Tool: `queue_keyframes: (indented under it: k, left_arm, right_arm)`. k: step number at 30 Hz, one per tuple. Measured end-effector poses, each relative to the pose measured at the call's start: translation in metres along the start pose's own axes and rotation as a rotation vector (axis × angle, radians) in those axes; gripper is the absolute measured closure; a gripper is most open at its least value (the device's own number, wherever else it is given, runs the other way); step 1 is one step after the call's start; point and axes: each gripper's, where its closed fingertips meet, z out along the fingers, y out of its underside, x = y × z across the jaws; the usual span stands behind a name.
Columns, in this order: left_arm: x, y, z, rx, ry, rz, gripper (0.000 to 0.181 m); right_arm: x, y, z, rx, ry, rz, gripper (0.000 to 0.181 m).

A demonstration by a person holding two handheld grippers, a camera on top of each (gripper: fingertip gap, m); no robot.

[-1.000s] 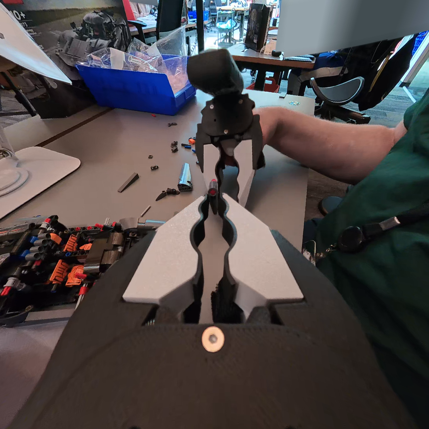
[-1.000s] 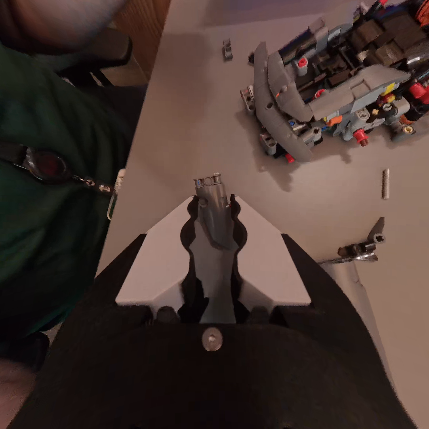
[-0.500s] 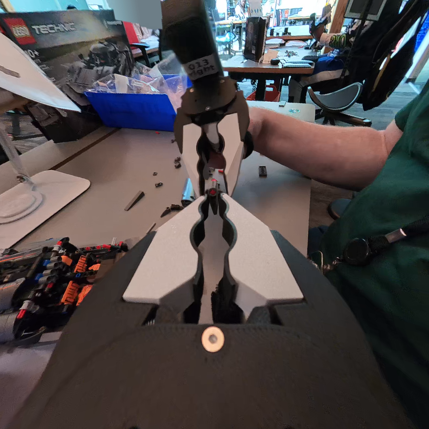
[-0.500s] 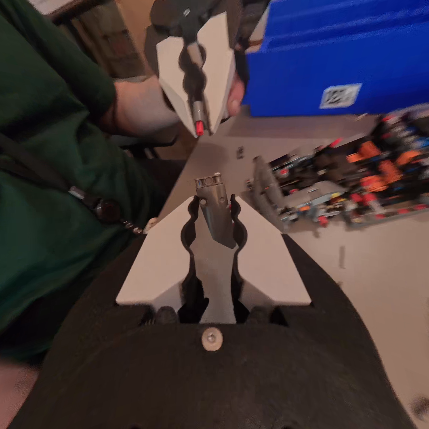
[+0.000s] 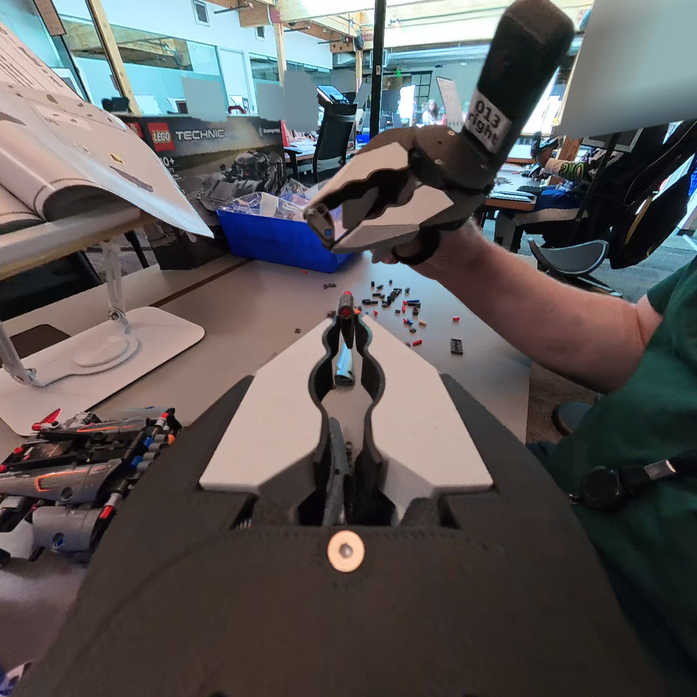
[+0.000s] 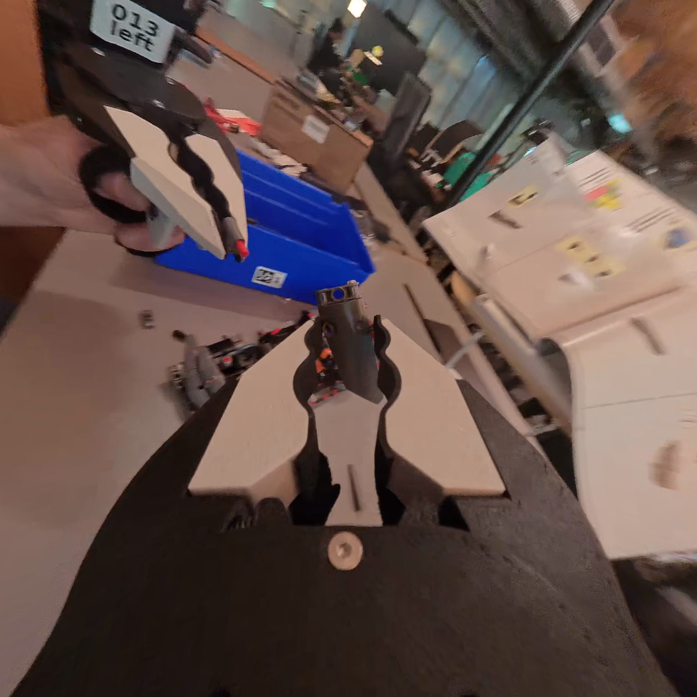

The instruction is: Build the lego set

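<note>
My left gripper (image 5: 346,320) is shut on a small dark pin with a red tip (image 5: 345,307), held above the table. It also shows in the right wrist view (image 6: 234,249), upper left, with the red-tipped pin (image 6: 237,243) sticking out. My right gripper (image 6: 344,321) is shut on a dark grey panel piece (image 6: 350,339) with a ringed end. In the left wrist view the right gripper (image 5: 322,230) is raised above and beyond the left one, pointing left, the two pieces apart. The partly built grey, black and orange model (image 5: 75,479) lies on the table at the left.
A blue bin (image 5: 275,237) with plastic bags stands at the back, the set's box (image 5: 211,151) behind it. An open instruction booklet (image 5: 75,151) rests on a white stand (image 5: 102,347) at the left. Several small loose pieces (image 5: 396,305) are scattered mid-table. A silver-grey piece (image 5: 344,366) lies below the left fingers. The left gripper's tips are roughly 8 centimeters from the right gripper's.
The right gripper, nose to nose with the left a moment ago, has lifted up and turned sideways, so the two held pieces are farther apart. Both views have tilted up from the table.
</note>
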Motion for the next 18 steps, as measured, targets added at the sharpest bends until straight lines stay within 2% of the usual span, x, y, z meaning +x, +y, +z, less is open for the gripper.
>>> queue_keyframes:
  k: [3, 6, 18]
  left_arm:
    - [-0.004, -0.010, 0.001, 0.020, -0.005, 0.003, 0.176]
    - [-0.006, -0.016, 0.003, 0.033, -0.004, 0.011, 0.176]
    - [-0.011, -0.028, 0.007, 0.062, -0.014, -0.001, 0.176]
  right_arm:
    - [0.015, -0.012, -0.004, 0.005, 0.125, -0.096, 0.156]
    - [0.021, -0.020, -0.004, 0.011, 0.169, -0.153, 0.156]
    - [0.027, -0.026, 0.004, -0.005, 0.207, -0.221, 0.156]
